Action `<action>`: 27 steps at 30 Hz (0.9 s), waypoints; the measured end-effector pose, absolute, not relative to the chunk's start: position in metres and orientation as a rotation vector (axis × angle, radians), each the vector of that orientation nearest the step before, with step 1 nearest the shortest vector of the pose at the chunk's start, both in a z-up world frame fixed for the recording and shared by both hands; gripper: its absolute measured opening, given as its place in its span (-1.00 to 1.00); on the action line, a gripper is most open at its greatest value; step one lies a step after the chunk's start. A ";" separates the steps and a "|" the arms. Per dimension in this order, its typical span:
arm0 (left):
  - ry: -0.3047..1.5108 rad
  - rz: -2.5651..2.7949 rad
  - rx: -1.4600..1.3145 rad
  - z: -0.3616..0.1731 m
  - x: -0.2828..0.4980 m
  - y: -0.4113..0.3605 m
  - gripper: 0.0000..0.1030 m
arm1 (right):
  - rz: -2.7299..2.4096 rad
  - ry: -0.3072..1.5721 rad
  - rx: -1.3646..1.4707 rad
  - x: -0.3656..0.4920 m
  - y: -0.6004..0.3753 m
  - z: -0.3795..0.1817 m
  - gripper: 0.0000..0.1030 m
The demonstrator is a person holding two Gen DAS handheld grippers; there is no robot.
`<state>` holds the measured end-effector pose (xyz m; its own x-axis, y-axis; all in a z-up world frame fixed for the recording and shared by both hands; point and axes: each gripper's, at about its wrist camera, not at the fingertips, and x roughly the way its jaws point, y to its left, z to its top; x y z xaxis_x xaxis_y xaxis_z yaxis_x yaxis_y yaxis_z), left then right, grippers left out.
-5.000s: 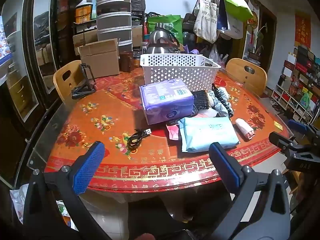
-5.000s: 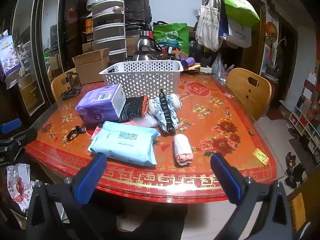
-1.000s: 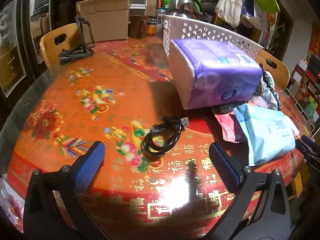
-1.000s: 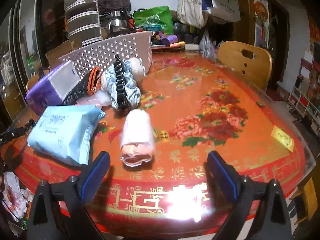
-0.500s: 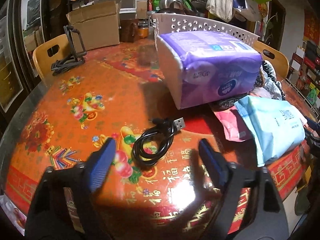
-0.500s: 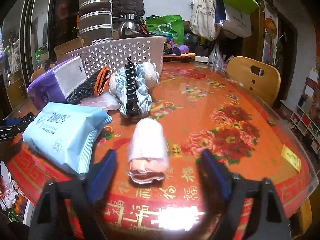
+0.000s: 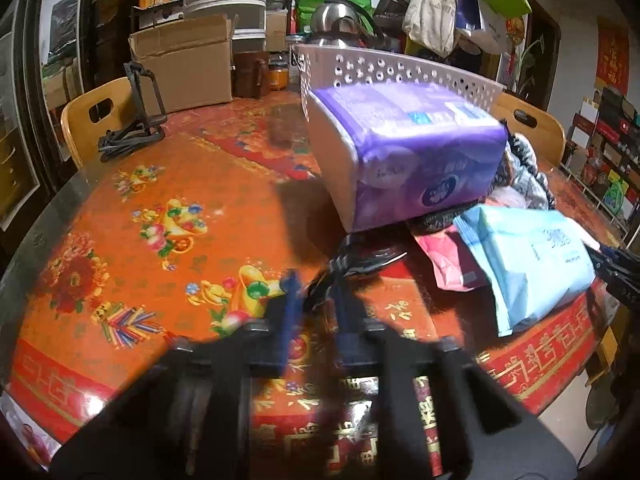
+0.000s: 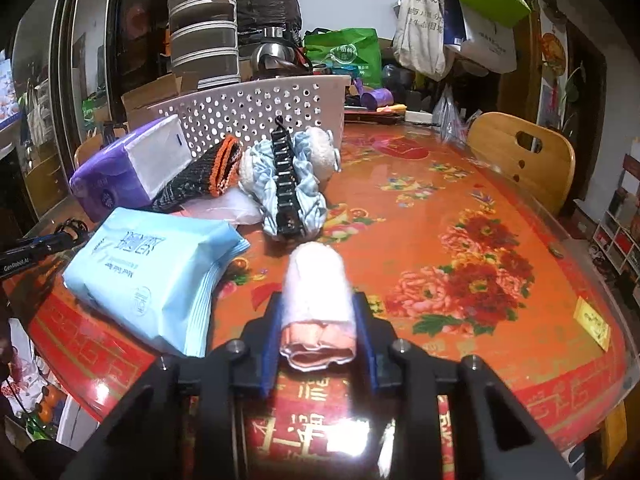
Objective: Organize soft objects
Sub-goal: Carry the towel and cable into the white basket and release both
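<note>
My right gripper [image 8: 318, 330] is shut on a rolled pink-and-white towel [image 8: 316, 300] lying on the red table [image 8: 460, 216]. My left gripper [image 7: 316, 300], blurred by motion, has closed on a coiled black USB cable [image 7: 352, 260]. A purple tissue pack [image 7: 404, 148] leans in front of the white perforated basket [image 7: 400, 70]; it also shows in the right wrist view [image 8: 128, 168]. A light blue wipes pack [image 8: 156, 264], a pink pouch [image 7: 448, 256], a black-and-orange knit piece [image 8: 208, 172], and a blue striped cloth bundle [image 8: 296, 184] under a black hair clip [image 8: 286, 184] lie nearby.
A black folding stand [image 7: 136, 128] sits at the table's far left. A cardboard box [image 7: 184, 64], jars and a steel kettle [image 7: 340, 20] stand behind the basket [image 8: 256, 112]. Wooden chairs [image 8: 524, 156] ring the table. A yellow tag [image 8: 592, 322] lies near the right edge.
Both grippers closed: the left one moved forward onto the black cable, the right one moved forward and shut on the rolled towel.
</note>
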<state>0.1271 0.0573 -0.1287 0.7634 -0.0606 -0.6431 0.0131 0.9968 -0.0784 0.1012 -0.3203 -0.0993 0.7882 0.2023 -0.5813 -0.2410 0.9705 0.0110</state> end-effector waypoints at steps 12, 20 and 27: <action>0.654 -0.027 -0.107 -0.107 0.114 0.071 -0.89 | 0.248 0.607 -0.032 0.107 -0.324 -0.083 -0.38; 0.621 -0.025 -0.151 -0.075 0.117 0.087 -0.89 | 0.270 0.578 -0.032 0.118 -0.323 -0.055 -0.38; 0.549 -0.031 -0.118 -0.035 0.118 0.082 -0.89 | 0.309 0.548 -0.047 0.131 -0.315 -0.026 -0.38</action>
<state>0.1176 0.0825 -0.0349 0.8527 -0.0610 -0.5189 -0.0024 0.9927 -0.1205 0.1314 -0.3152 -0.0256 0.8084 0.2768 -0.5195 -0.3018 0.9526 0.0380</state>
